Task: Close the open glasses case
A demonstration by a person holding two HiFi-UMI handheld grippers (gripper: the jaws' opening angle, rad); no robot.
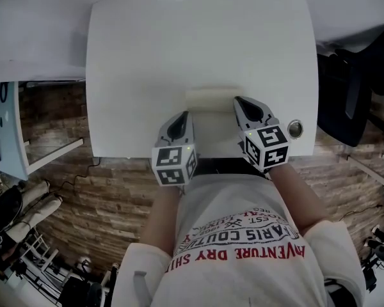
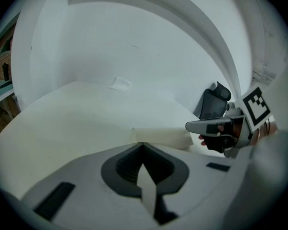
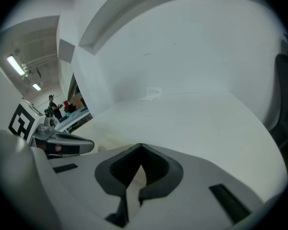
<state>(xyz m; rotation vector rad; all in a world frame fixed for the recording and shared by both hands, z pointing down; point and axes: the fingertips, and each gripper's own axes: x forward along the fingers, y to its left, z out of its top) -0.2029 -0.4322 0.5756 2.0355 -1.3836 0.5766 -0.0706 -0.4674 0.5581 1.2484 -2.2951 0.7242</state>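
On white table [image 1: 141,56], case [image 1: 208,99]; brick floor [image 1: 70,190]

The person is holding both tongs out ahead of the torso, side by side and pointing forward. The left tongs [image 1: 182,116] are sitting with jaws pressed together, gripping nothing. The right tongs [image 1: 240,101], slightly farther forward, are likewise sitting closed and empty. The left forearm [image 1: 161,217] and right forearm [image 1: 296,197] are angling inward.
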